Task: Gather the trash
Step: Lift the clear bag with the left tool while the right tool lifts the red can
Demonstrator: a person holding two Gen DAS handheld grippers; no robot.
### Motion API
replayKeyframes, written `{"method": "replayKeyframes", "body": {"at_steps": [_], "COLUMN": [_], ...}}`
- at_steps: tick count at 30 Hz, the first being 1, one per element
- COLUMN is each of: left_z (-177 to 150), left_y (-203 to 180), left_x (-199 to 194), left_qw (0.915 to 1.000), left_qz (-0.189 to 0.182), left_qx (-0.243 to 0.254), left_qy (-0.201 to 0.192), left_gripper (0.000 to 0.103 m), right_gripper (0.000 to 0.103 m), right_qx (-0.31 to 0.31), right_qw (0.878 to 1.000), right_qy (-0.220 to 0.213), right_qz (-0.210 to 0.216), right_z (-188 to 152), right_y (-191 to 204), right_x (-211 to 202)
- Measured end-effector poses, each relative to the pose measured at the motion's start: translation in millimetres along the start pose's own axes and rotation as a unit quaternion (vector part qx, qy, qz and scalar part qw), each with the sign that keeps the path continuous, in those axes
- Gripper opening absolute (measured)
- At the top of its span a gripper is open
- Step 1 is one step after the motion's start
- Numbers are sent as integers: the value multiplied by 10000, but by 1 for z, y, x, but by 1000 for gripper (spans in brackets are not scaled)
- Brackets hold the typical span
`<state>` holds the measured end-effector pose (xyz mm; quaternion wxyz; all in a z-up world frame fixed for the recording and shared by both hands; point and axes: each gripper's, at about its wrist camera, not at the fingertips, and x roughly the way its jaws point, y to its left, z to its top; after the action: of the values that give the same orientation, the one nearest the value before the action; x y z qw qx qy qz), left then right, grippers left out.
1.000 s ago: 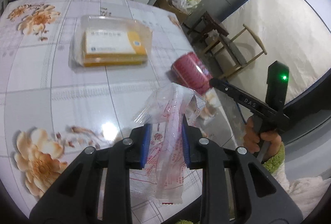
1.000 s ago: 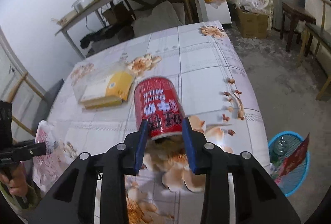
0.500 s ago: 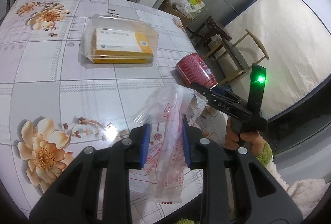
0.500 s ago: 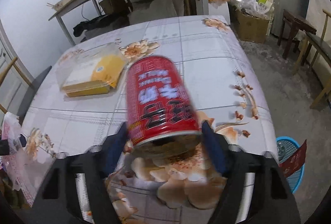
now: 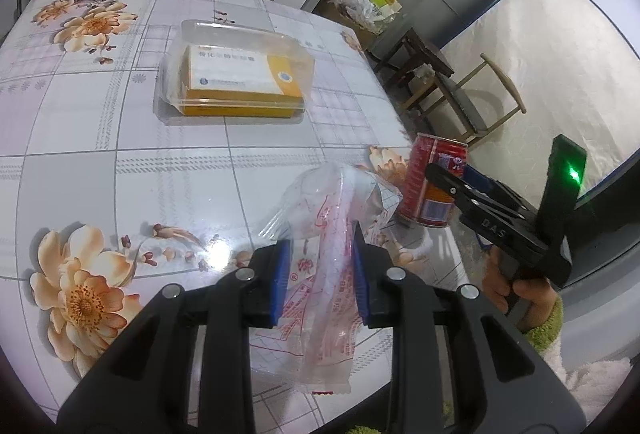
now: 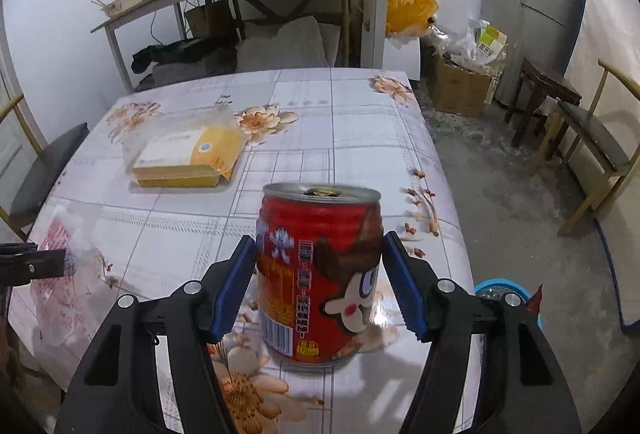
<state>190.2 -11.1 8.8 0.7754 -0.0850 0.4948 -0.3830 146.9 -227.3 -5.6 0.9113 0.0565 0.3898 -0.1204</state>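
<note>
My left gripper (image 5: 320,274) is shut on a crumpled clear plastic wrapper with red print (image 5: 324,258), held just above the near table edge; the wrapper also shows at the left of the right wrist view (image 6: 68,274). A red drink can (image 6: 318,274) stands upright on the floral tablecloth near the right table edge, also visible in the left wrist view (image 5: 432,181). My right gripper (image 6: 320,282) is open, its blue pads on either side of the can with small gaps.
A clear plastic box holding a yellow-white carton (image 5: 236,73) sits mid-table (image 6: 184,157). A blue trash basket (image 6: 504,290) stands on the floor beside the table's right edge. Chairs and a stool (image 6: 540,97) stand to the right.
The can, earlier tilted and gripped in my right gripper, now stands upright on the table. The right jaws have opened wide around it. The left gripper still holds the wrapper.
</note>
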Motion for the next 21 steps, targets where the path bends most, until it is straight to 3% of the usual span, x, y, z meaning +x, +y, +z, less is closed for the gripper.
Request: {"method": "replayKeyframes", "body": {"at_steps": [9, 16, 21], "left_z": [-10, -21, -25], "left_y": [-3, -11, -3], "left_x": [11, 26, 38], "left_qw": [9983, 9931, 9911], "left_qz": [451, 870, 1035], "left_qx": [309, 643, 474], "left_qy": [192, 450, 687], "left_gripper": [31, 34, 34], "right_gripper": [63, 63, 64], "right_qx": [-162, -41, 202], "right_qw": [9997, 9999, 9997], "right_qy": [-30, 90, 56], "right_qz": [-179, -51, 128], "right_z": [-18, -37, -36], "right_y": [7, 0, -4], "right_x": [-20, -28, -21]}}
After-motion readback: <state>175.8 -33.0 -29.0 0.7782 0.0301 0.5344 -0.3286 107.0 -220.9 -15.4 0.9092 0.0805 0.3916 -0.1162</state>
